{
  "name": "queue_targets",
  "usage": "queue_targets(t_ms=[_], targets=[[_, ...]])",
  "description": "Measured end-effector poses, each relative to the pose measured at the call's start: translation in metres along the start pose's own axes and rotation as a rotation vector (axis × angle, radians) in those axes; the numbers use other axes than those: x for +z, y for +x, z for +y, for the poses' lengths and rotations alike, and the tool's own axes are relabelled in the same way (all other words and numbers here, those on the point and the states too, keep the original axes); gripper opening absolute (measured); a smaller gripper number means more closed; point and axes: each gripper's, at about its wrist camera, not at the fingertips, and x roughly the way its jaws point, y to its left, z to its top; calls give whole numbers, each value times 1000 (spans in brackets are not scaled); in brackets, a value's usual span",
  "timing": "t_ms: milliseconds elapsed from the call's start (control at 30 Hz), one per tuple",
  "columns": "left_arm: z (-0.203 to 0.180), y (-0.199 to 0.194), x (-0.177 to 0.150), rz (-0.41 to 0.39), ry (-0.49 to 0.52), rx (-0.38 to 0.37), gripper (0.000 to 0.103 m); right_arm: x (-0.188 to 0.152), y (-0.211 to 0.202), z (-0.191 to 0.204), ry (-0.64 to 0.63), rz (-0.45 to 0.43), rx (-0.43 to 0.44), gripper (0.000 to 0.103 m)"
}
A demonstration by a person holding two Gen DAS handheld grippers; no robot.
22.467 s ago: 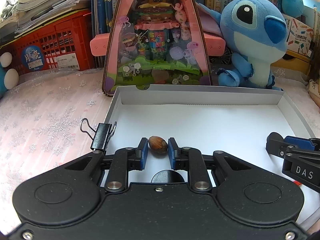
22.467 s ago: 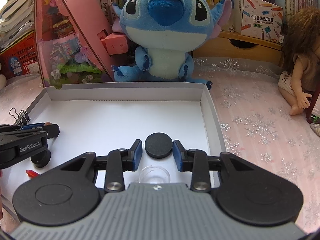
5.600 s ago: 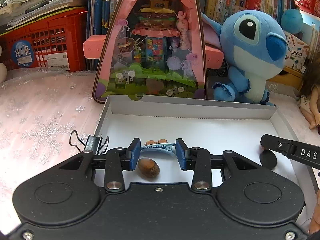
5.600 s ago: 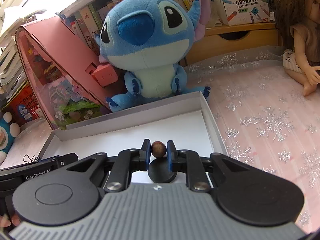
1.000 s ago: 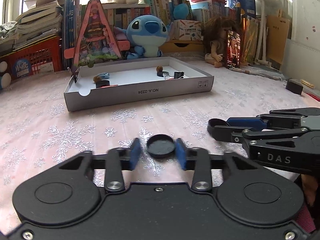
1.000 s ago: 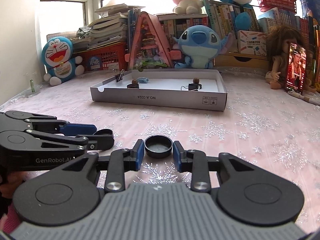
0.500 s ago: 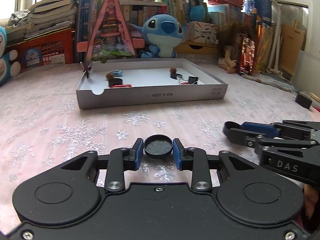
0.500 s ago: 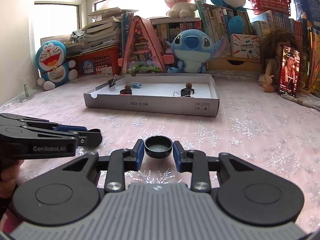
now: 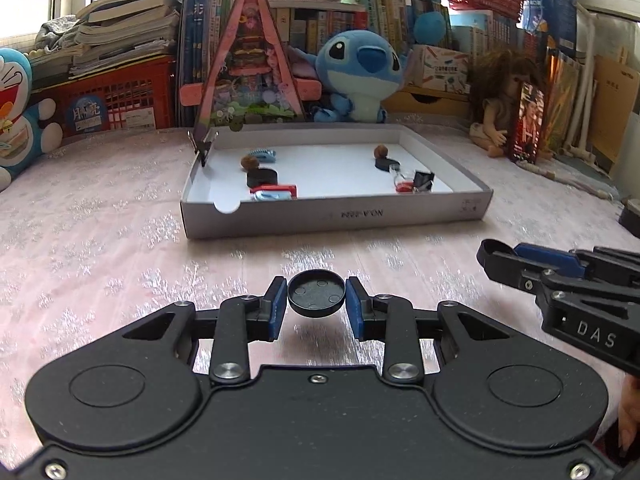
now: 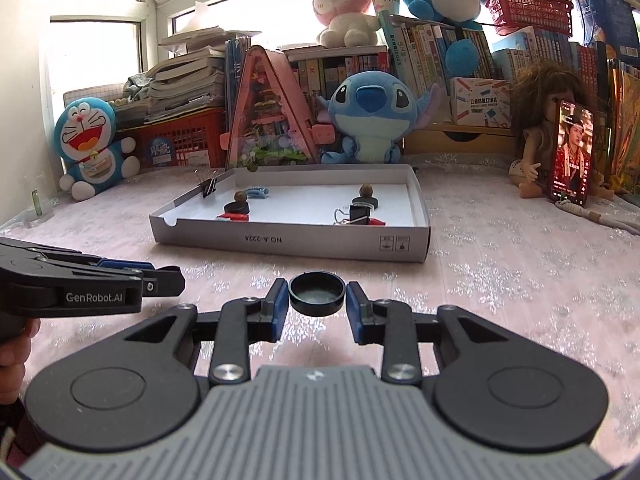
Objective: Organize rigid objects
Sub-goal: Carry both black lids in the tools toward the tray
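So both claws are carrying the same kind of thing right now. The left gripper (image 9: 316, 303) has a round black plastic cap (image 9: 316, 293) pinched between its blue pads, dead centre in the lower middle of its frame, tilted a bit so you see the little bumps inside. The right gripper (image 10: 317, 302) is clamped on a second black round cap (image 10: 317, 293), open side up, same spot in its own frame. Both caps hang above the pink snowflake tablecloth (image 9: 100, 240), well short of the shallow grey cardboard box (image 9: 336, 216) sitting in the upper middle.

Count inside the box: two black discs, one left (image 9: 262, 177) and one right (image 9: 386, 163), two brown nuts, one (image 9: 249, 161) by the left disc and one (image 9: 380, 151) by the right, two black binder clips, one on the left wall (image 9: 203, 147) and one near the right front (image 9: 423, 180), and a light blue hair clip (image 9: 264, 155). There are red bits near the front too, but I can't tell what they are.

Versus a second ago: the left view now looks more down at the table and the box sits bigger and closer. The right view barely changed, and both grips look the same as before.
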Motion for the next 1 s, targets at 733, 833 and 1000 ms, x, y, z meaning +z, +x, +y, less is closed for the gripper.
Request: queue_targets(t_ms=[733,833,1000], targets=[[6,26,59,-47,-15,42,30,50,32,-12,40,-32,-33,37],[9,32,68,-48,-25,47,30,58,38,-14,45,-37,-38,37],[12,41,80,-51,-26,60,30,68,47,-18,57,-40,-42,37]])
